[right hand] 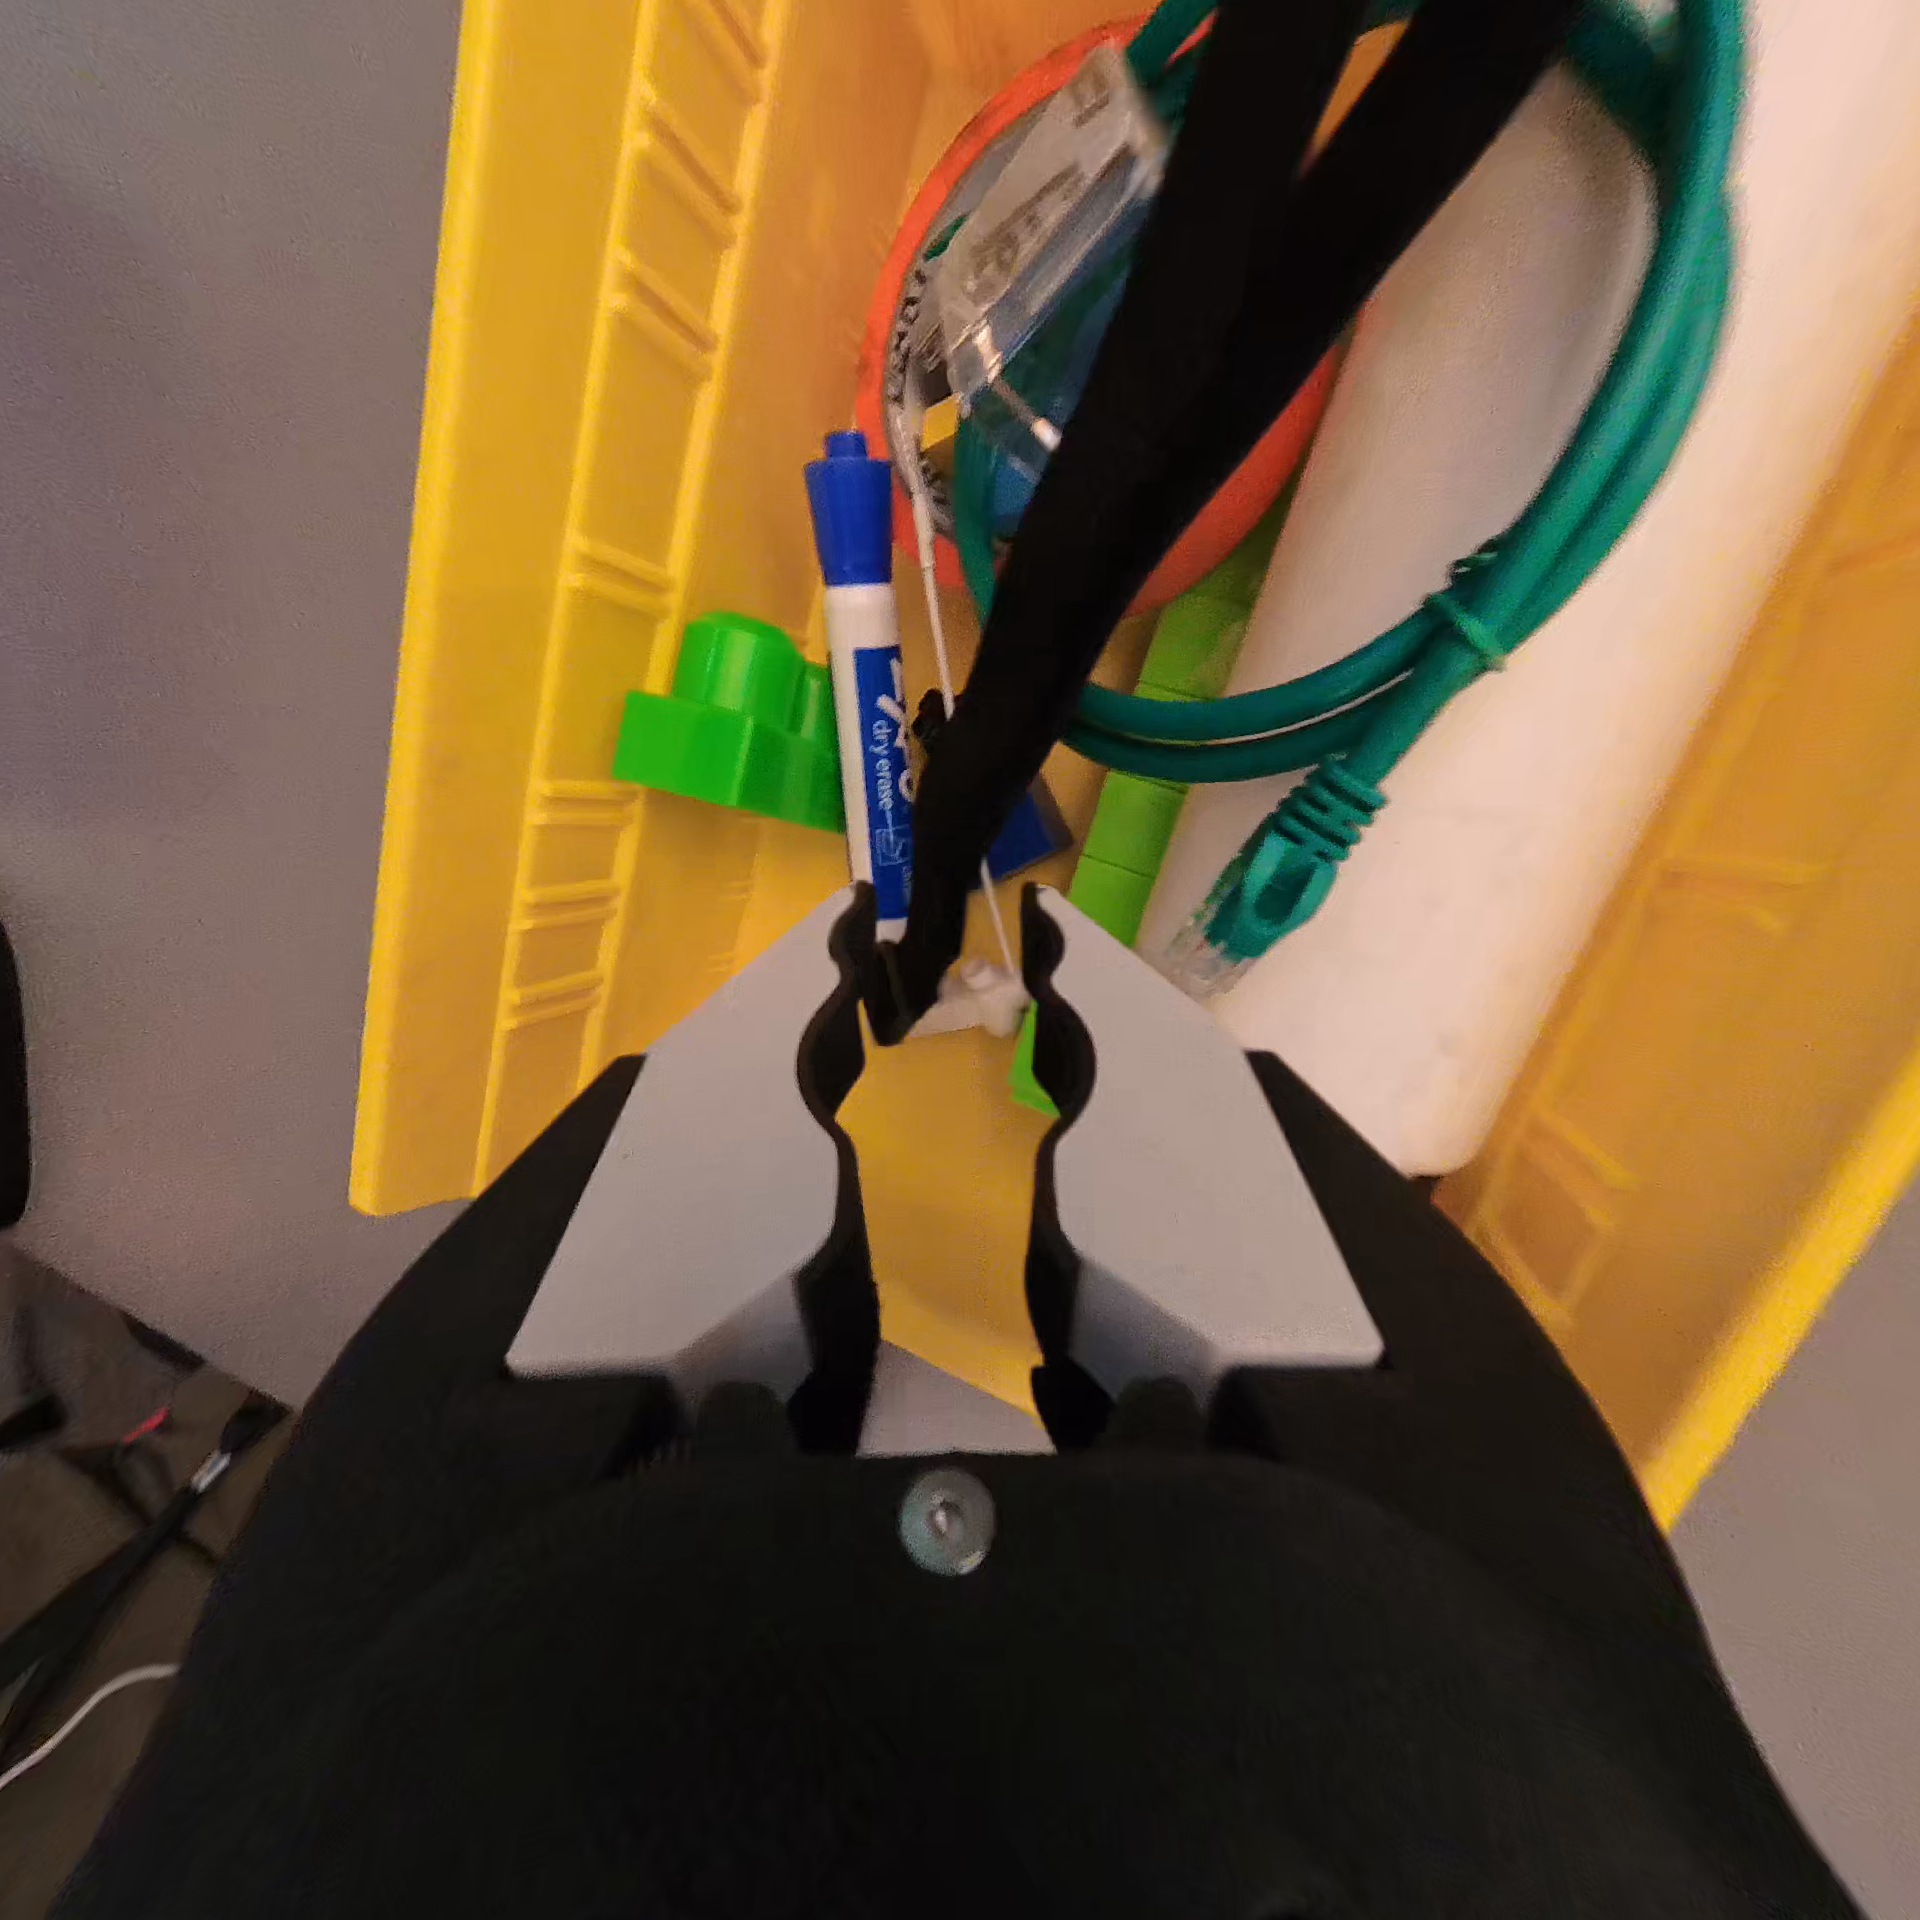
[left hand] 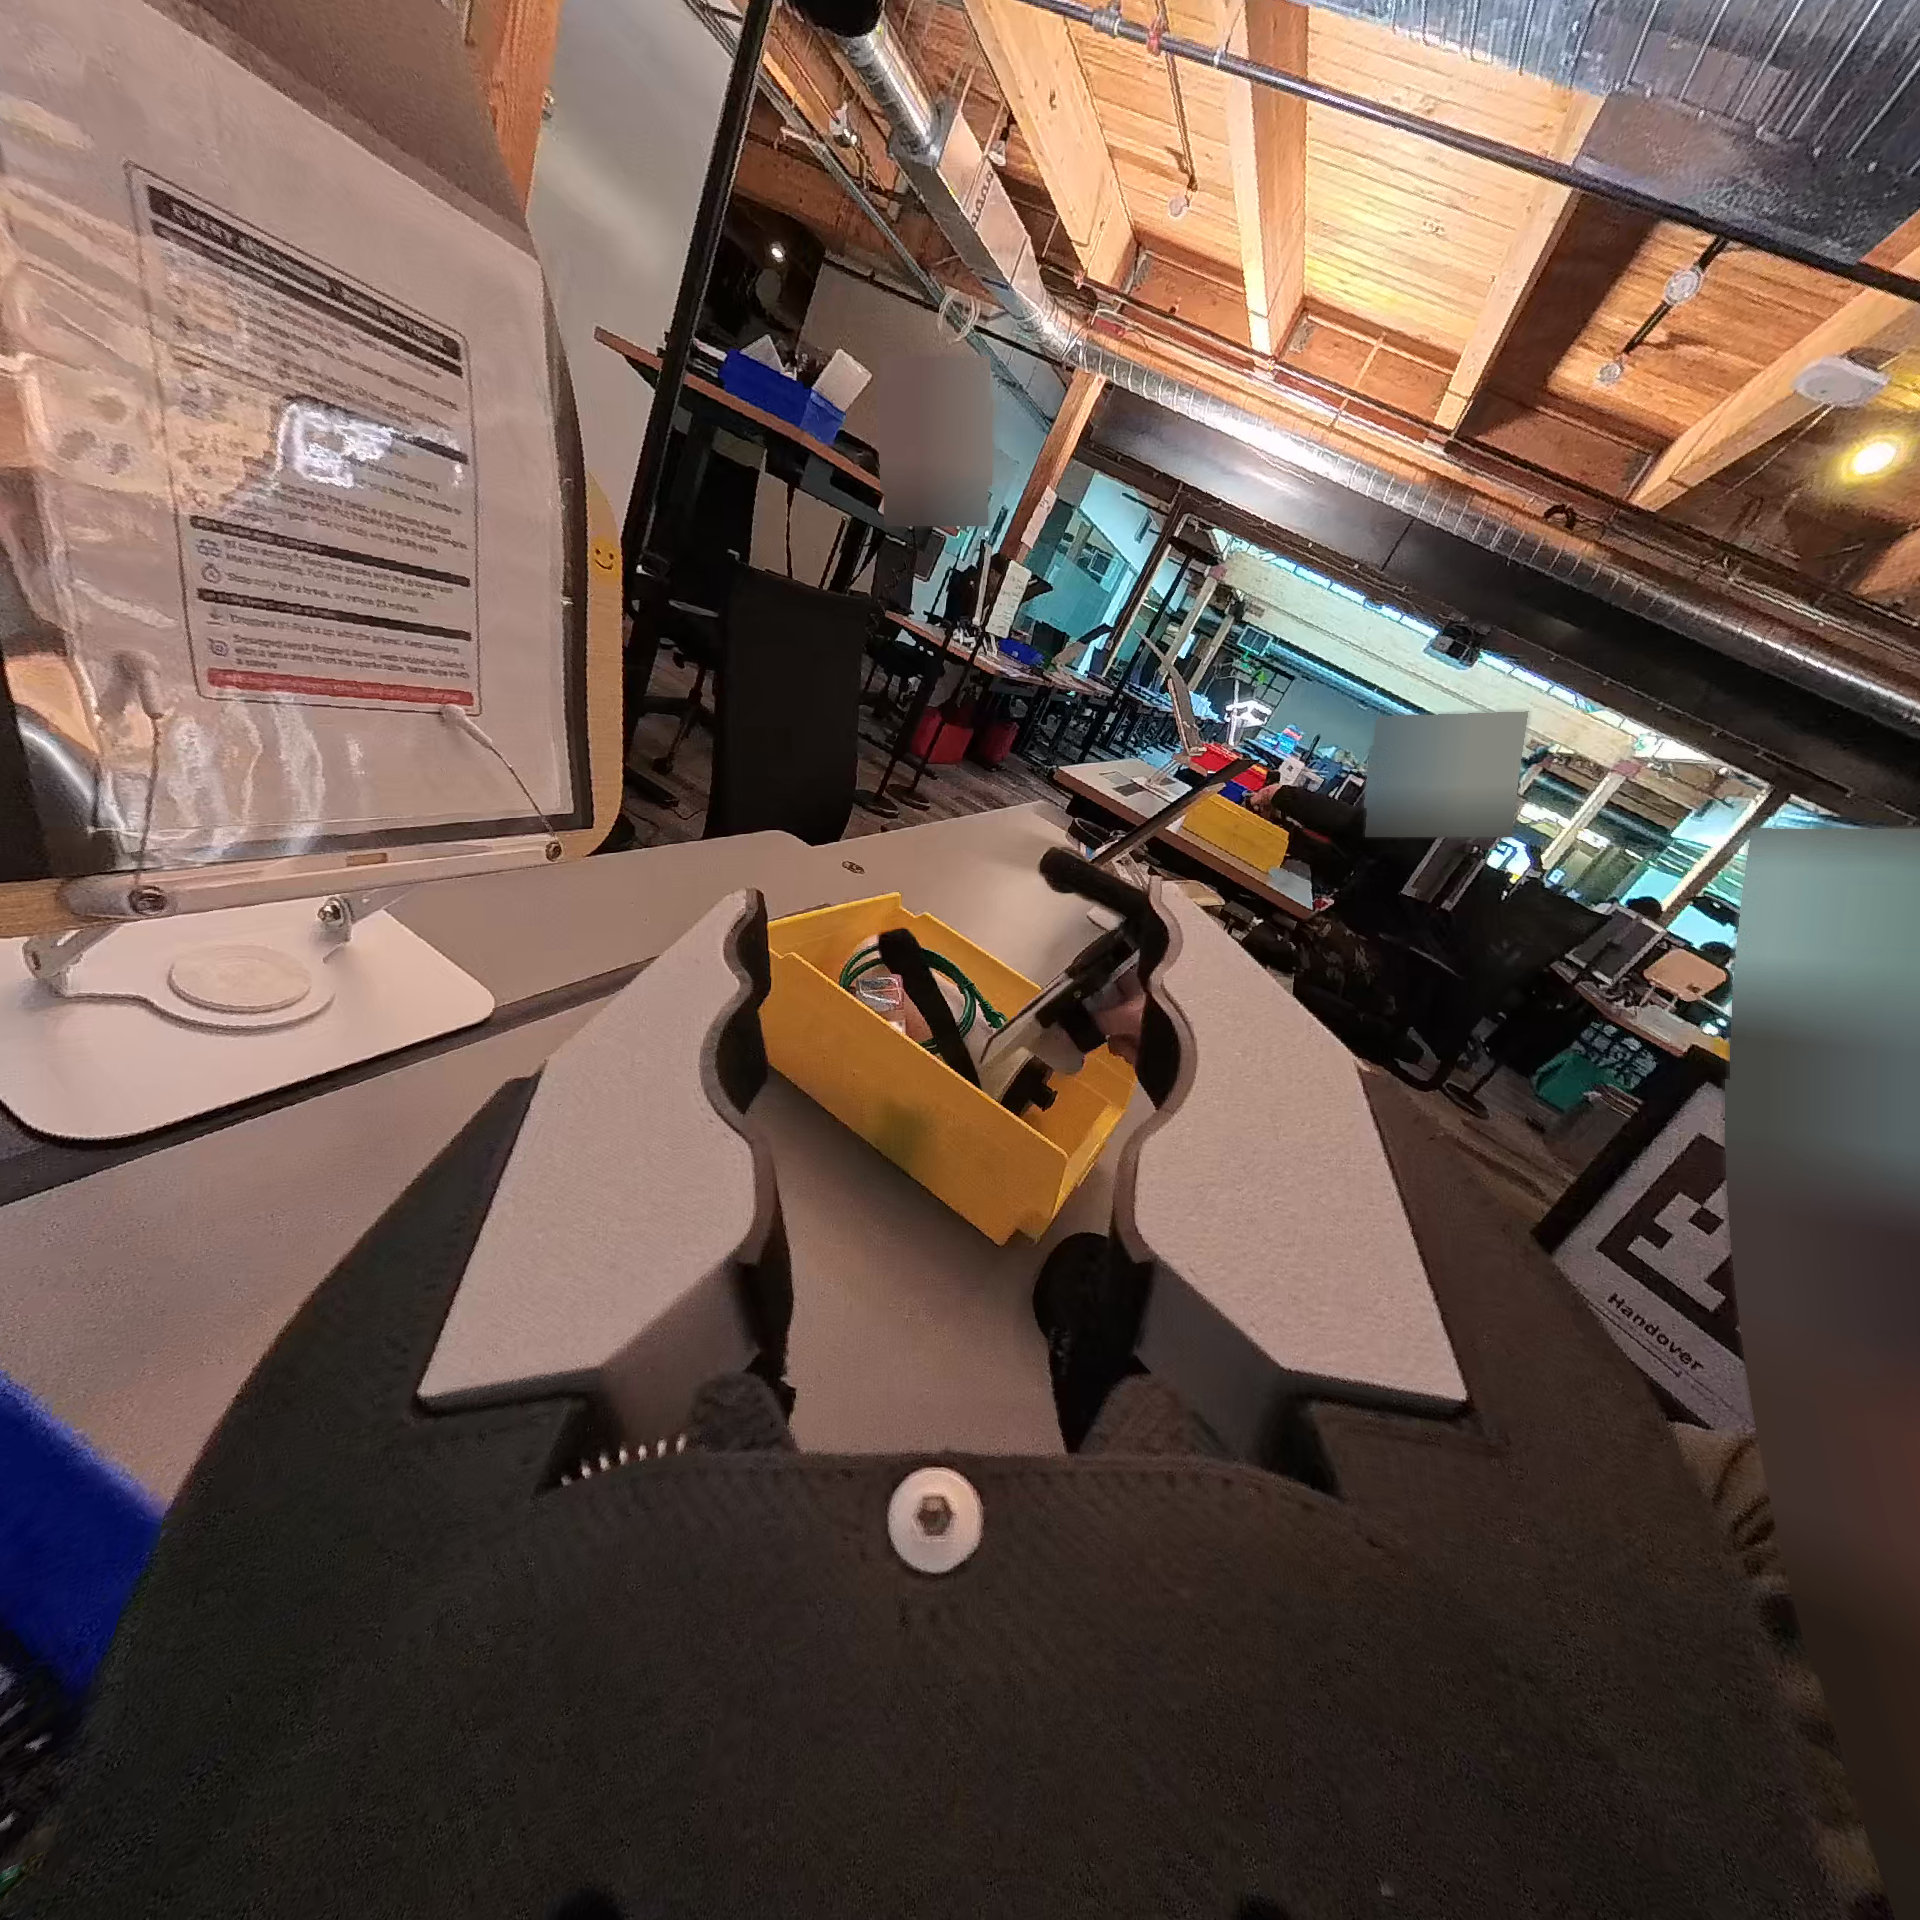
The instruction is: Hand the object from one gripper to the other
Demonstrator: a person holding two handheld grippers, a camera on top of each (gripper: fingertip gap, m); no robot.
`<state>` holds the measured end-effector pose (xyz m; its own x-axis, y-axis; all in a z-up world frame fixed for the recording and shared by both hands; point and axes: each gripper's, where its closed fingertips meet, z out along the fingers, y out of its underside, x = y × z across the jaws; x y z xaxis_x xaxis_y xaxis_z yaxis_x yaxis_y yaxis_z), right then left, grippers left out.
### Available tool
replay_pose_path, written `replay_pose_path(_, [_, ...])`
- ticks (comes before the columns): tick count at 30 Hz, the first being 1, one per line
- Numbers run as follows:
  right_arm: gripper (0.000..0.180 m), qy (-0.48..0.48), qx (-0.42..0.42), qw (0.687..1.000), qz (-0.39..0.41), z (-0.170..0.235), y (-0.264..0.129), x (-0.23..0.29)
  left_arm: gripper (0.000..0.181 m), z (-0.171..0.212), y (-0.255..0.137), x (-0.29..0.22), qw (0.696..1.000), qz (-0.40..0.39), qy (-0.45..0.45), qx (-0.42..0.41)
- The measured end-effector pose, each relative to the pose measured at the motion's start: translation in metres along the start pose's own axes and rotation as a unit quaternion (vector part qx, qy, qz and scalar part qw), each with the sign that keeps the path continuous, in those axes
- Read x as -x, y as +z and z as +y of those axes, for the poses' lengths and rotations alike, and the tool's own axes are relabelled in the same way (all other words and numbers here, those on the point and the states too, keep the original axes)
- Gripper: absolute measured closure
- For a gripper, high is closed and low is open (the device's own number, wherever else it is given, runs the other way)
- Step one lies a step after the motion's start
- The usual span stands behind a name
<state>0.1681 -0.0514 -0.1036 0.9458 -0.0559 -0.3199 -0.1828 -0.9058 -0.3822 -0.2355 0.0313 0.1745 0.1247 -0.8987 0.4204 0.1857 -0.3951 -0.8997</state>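
Left wrist view: the left gripper (left hand: 951, 997) hovers over the grey table (left hand: 312, 1247) with its tongs spread wide and nothing between them. Past its tips sits the yellow bin (left hand: 925, 1117), and the right gripper (left hand: 1060, 1023) reaches down into it from the far side. A black strap (left hand: 930, 1003) rises out of the bin. A sign stand (left hand: 301, 457) is at the left.

Right wrist view: the right gripper (right hand: 940, 935) points down into the yellow bin (right hand: 540, 623), its tongs part-way apart. The black strap (right hand: 1049, 644) runs between the tips and lies against the left finger; the picture is blurred, so I cannot tell if it is truly pinched. Beside it lie a blue marker (right hand: 868, 665), a green block (right hand: 727, 727), a green cable (right hand: 1455, 644) and an orange tape roll (right hand: 1226, 520)
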Motion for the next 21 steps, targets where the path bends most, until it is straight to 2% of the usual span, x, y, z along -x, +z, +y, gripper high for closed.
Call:
replay_pose_path(3, [0.148, 0.007, -0.045, 0.999, 0.014, -0.012, -0.017, -0.002, 0.11, -0.004, -0.013, 0.01, 1.0, -0.028, 0.012, 0.003])
replay_pose_path(6, [0.147, -0.013, -0.11, 0.993, 0.03, -0.029, -0.041, 0.002, 0.108, 0.005, -0.038, 0.051, 0.986, -0.147, 0.055, 0.052])
replay_pose_path(7, [0.147, -0.023, -0.133, 0.99, 0.028, -0.035, -0.05, 0.007, 0.108, 0.014, -0.051, 0.072, 0.972, -0.207, 0.071, 0.087])
replay_pose_path(9, [0.147, -0.035, -0.176, 0.983, 0.028, -0.047, -0.065, 0.016, 0.117, 0.037, -0.088, 0.117, 0.923, -0.329, 0.087, 0.178])
replay_pose_path(11, [0.147, -0.046, -0.209, 0.976, 0.033, -0.057, -0.076, 0.022, 0.127, 0.061, -0.118, 0.148, 0.877, -0.4, 0.067, 0.257])
replay_pose_path(15, [0.148, -0.072, -0.233, 0.969, 0.046, -0.068, -0.08, 0.029, 0.137, 0.109, -0.144, 0.182, 0.824, -0.437, -0.029, 0.358])
replay_pose_path(18, [0.148, -0.078, -0.218, 0.971, 0.057, -0.067, -0.074, 0.027, 0.143, 0.133, -0.155, 0.208, 0.78, -0.466, -0.035, 0.416])
replay_pose_path(21, [0.148, -0.084, -0.202, 0.974, 0.058, -0.064, -0.067, 0.026, 0.144, 0.164, -0.161, 0.218, 0.743, -0.454, -0.042, 0.49])
